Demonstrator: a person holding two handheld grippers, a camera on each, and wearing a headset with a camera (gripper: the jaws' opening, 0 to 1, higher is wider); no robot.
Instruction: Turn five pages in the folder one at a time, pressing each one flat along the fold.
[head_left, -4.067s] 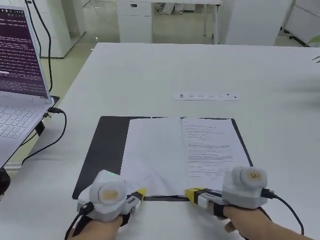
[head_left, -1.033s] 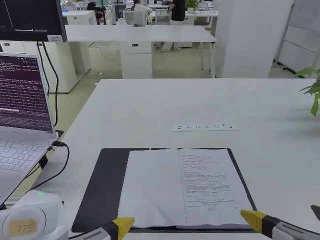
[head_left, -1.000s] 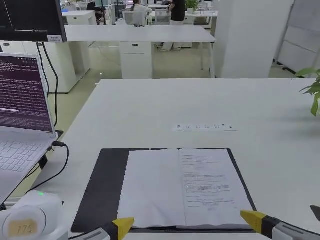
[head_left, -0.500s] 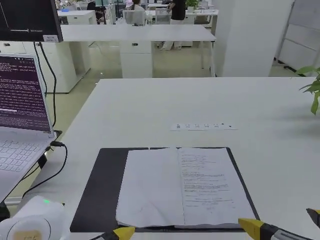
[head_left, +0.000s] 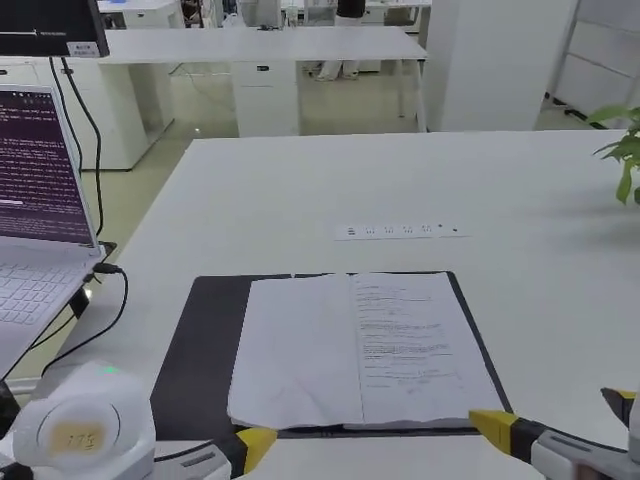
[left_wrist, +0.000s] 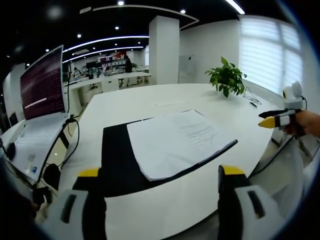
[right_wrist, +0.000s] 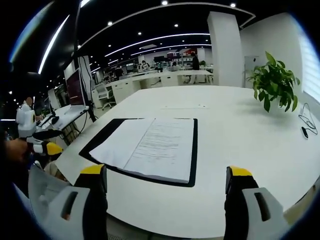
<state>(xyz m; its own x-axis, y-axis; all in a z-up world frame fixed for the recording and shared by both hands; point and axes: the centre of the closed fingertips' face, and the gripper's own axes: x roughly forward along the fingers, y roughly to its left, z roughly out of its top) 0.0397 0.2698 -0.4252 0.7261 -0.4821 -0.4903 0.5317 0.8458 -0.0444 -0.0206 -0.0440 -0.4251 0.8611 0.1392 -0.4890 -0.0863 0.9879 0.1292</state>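
**Both jaws open, folder lying open ahead of me**

My left gripper (left_wrist: 160, 171) and right gripper (right_wrist: 166, 170) hover at the near edge of the white surface (head_left: 300, 180). Each has its yellow-tipped jaws spread wide with nothing between them. Neither touches the folder (head_left: 205, 340). The folder lies open and flat on the surface between the two grippers and just beyond them. Its black cover shows as a broad band on the left and a thin border on the right. A blank white page (head_left: 295, 345) lies left of the fold, its near edge slightly wavy. A printed page (head_left: 410, 340) lies right of the fold. Beyond the folder sits a white power strip (head_left: 400, 230). An open laptop (head_left: 30, 200) stands off to the left, and a green plant (head_left: 625, 150) shows at the far right.
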